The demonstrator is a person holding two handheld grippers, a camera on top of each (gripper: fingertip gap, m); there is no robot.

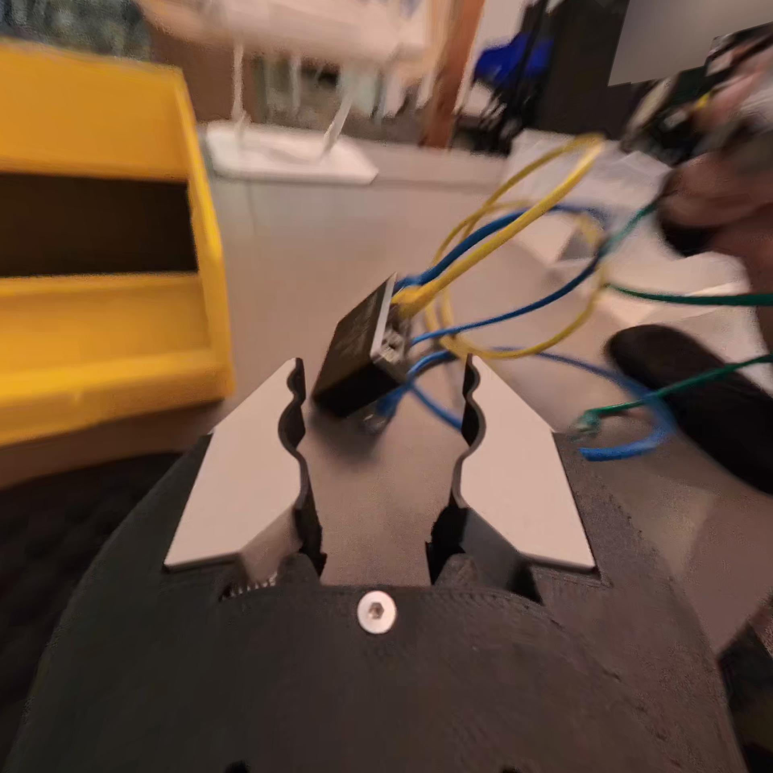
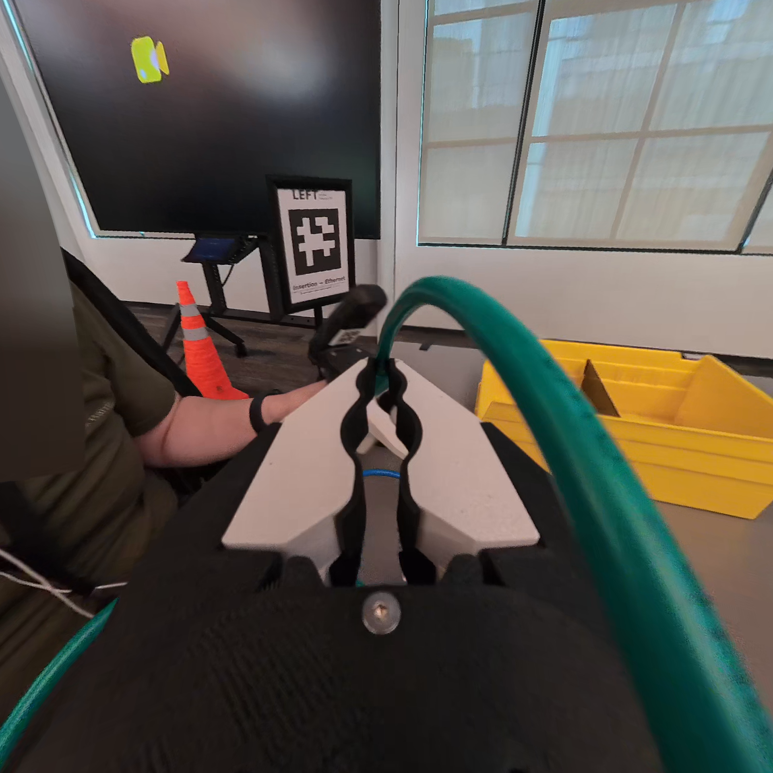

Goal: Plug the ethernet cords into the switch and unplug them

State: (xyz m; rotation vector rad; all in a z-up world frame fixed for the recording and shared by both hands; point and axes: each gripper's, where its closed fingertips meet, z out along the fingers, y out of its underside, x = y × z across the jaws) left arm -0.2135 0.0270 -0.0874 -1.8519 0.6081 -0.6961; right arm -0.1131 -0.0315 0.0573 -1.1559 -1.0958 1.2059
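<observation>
Left gripper (image 1: 384,376): jaws released, nothing between them, low centre of the blurred left view. Just beyond its tips the black switch (image 1: 359,350) sits tilted on the desk (image 1: 293,259), with yellow cords (image 1: 502,234) and blue cords (image 1: 523,309) at its ports. A green cord (image 1: 686,385) lies loose at right. Yellow bin (image 1: 96,272) at left. Right gripper (image 2: 381,368): jaws clenched on the green cord (image 2: 523,355), which arches to lower right.

An office-like lab: a marker sign on a stand (image 2: 314,244), an orange cone (image 2: 200,347), a yellow parts bin (image 2: 652,422), a large dark screen (image 2: 200,125)
</observation>
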